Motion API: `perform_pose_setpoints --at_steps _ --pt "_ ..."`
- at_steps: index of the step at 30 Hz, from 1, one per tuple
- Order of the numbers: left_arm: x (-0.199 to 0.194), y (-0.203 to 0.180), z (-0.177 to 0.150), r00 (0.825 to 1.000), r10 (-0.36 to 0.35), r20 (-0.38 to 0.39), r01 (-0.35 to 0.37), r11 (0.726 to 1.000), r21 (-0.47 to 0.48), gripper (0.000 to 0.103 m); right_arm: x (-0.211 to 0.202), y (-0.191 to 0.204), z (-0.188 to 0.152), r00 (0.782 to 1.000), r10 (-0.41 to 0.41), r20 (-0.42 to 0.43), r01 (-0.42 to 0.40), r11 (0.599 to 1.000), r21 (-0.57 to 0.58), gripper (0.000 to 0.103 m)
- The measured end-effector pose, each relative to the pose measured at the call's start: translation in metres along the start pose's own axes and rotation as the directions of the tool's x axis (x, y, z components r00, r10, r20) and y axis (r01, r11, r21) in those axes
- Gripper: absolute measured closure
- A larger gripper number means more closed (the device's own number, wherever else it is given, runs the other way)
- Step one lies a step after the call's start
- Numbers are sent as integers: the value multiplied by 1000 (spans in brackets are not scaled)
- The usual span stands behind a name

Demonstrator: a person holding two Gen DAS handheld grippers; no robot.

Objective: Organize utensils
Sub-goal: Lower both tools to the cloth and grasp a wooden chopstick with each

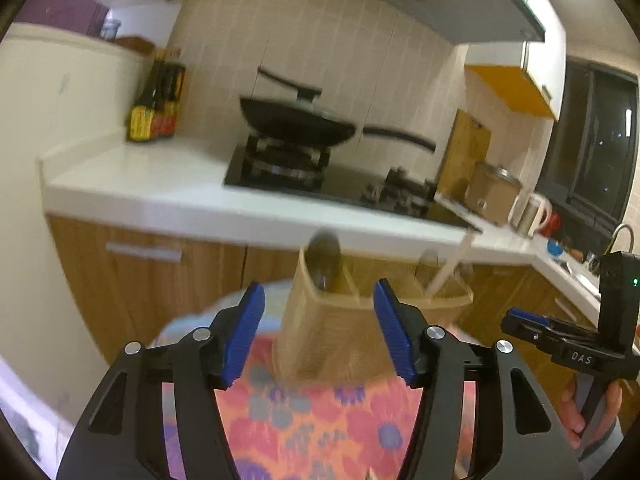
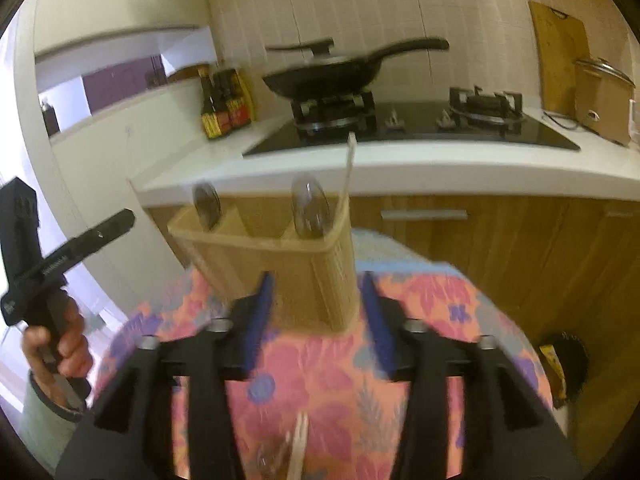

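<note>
A beige utensil holder [image 1: 340, 332] stands on the floral tablecloth [image 1: 312, 420], with a dark spoon [image 1: 325, 258], a clear spoon [image 1: 428, 262] and a pale chopstick [image 1: 448, 264] upright in its compartments. My left gripper [image 1: 320, 332] is open and empty, its blue pads either side of the holder's near face. In the right wrist view the holder [image 2: 288, 268] holds the dark spoon [image 2: 207, 204], clear spoon [image 2: 310, 212] and chopstick [image 2: 347, 176]. My right gripper [image 2: 316, 320] is open and empty before it. A loose chopstick [image 2: 298, 448] and clear spoon [image 2: 272, 456] lie on the cloth below it.
A white counter [image 1: 160, 188] carries a black wok [image 1: 296, 124] on the gas hob, sauce bottles [image 1: 154, 108], a rice cooker [image 1: 494, 192] and a kettle [image 1: 532, 208]. Wooden cabinets [image 2: 500, 248] stand behind the table. The other gripper shows in each view's edge [image 1: 568, 340] [image 2: 48, 256].
</note>
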State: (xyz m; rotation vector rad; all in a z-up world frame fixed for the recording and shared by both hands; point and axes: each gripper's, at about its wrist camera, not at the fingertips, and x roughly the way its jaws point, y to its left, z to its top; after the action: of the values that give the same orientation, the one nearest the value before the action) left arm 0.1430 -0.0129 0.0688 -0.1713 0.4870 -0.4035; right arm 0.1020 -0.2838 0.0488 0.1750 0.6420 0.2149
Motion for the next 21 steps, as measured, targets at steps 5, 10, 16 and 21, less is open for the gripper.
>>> perform_pose_setpoints --at_steps 5,10,16,21 --pt "-3 -8 -39 987 3 -160 1 1000 23 48 9 4 -39 985 -41 -168 41 999 -4 56" --pt "-8 -19 -86 953 25 -302 -1 997 79 49 18 0 -87 934 -27 -358 41 999 32 69" --pt "-14 -18 -127 884 -2 -467 55 993 101 53 12 6 -125 890 -7 -456 27 999 37 70" --pt "-18 -40 -145 845 -5 -534 112 979 168 54 9 20 -143 870 4 -493 3 1000 14 71"
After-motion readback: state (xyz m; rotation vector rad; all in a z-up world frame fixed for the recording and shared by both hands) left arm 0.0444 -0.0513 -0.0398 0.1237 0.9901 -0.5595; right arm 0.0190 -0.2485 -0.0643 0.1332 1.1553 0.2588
